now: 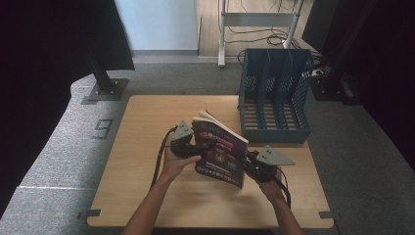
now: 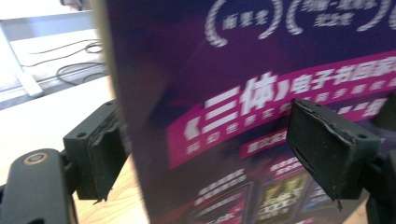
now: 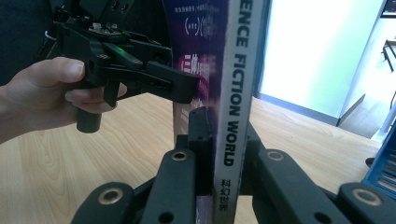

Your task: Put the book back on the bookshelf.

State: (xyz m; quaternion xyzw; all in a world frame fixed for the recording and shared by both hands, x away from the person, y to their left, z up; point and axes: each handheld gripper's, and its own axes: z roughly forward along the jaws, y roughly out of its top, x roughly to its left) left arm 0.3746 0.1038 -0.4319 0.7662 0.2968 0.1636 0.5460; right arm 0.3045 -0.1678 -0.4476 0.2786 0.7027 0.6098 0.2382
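A purple magazine [image 1: 220, 152] stands tilted over the middle of the wooden table [image 1: 147, 122]. My right gripper [image 1: 244, 161] holds its lower right edge. In the right gripper view the jaws [image 3: 219, 140] are shut on the grey spine [image 3: 236, 93], which reads "SCIENCE FICTION WORLD". My left gripper [image 1: 208, 145] straddles the magazine's left edge. In the left gripper view the cover [image 2: 233, 70] runs between the two pads, and my left gripper [image 2: 201, 149] is open, the right pad [image 2: 327, 149] clear of the cover. The left gripper [image 3: 182, 86] and the hand on it show beyond the magazine.
A blue mesh file rack [image 1: 275, 93] with several upright slots stands at the table's far right corner; its edge [image 3: 383, 172] is close on the right. Black stands and cables lie on the floor beyond the table.
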